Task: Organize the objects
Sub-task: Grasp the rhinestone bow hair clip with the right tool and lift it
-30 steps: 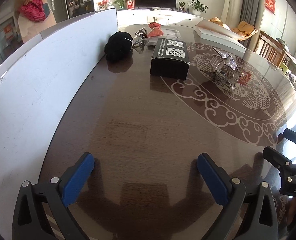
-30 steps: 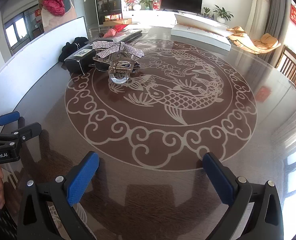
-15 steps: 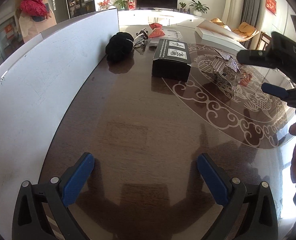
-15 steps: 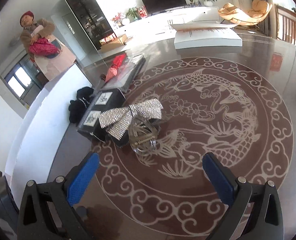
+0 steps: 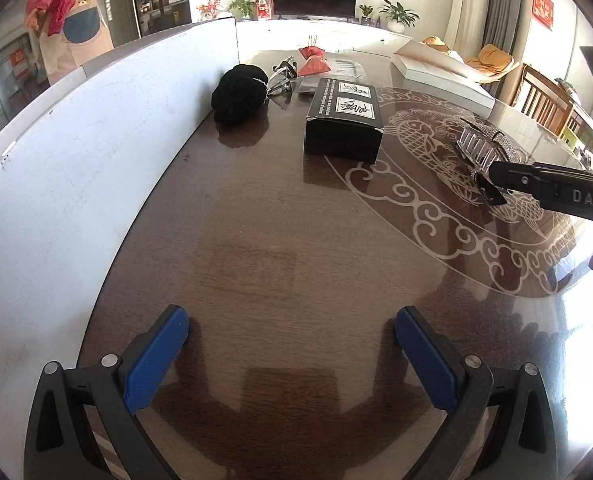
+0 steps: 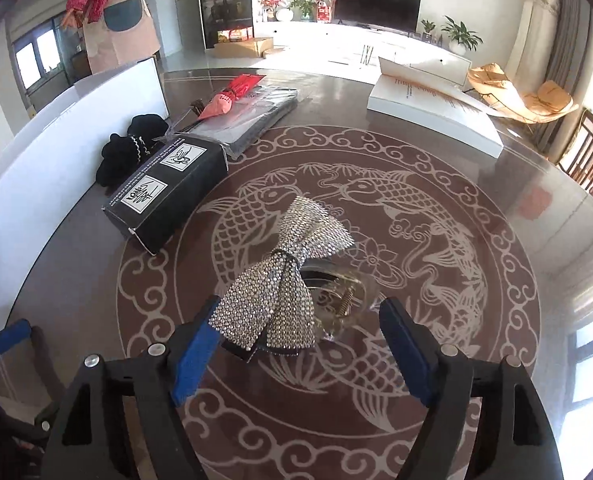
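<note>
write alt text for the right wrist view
The right gripper, its blue-padded jaws just narrowing, brackets a silver rhinestone bow hair claw on a dark round table with white koi inlay, not yet clamping. A black printed box lies behind, left.

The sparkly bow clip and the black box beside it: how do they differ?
The bow clip glitters with silver rhinestones; the black box is matte with white labels. The bow clip is small and soft-shaped, the black box larger and rectangular. The bow clip lies between the right gripper's open jaws, the black box apart. Both rest on the table.
</note>
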`<state>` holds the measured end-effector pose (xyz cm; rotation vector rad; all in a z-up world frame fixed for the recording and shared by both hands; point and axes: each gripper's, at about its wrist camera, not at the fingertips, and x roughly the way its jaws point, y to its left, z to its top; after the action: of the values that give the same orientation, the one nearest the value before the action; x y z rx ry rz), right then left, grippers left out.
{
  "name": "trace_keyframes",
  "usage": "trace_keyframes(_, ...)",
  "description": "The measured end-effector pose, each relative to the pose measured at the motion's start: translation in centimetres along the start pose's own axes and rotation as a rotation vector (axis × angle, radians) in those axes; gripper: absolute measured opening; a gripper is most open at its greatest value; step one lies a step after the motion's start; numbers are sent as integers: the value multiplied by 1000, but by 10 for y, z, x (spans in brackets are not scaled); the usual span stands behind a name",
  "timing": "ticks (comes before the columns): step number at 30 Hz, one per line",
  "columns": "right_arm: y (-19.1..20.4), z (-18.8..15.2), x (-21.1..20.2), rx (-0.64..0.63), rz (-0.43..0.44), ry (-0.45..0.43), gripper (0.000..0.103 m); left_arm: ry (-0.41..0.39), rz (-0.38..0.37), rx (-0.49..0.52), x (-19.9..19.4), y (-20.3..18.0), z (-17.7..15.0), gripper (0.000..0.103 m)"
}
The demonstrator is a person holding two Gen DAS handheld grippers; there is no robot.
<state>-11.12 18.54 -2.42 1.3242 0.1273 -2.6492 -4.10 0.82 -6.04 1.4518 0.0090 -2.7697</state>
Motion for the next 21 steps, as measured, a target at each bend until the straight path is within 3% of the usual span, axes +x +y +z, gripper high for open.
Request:
trace_keyframes(2,-8,-10,-17,18,10,-35,99,0,0,0,0,0,0,103)
trace_keyframes(4,-12,-17,-24,44,24,-51,101,0,0,0,0,0,0,103)
trace_keyframes(13,3,-7,33,126,-20,52,101,0,0,0,0,0,-1,103)
trace_keyframes(16,4,-3,43,116,-93,46,103,0,0,0,0,0,-1,103)
trace_keyframes(21,-15,1,45,100,-90,42,103,0,0,0,0,-1,-1,103)
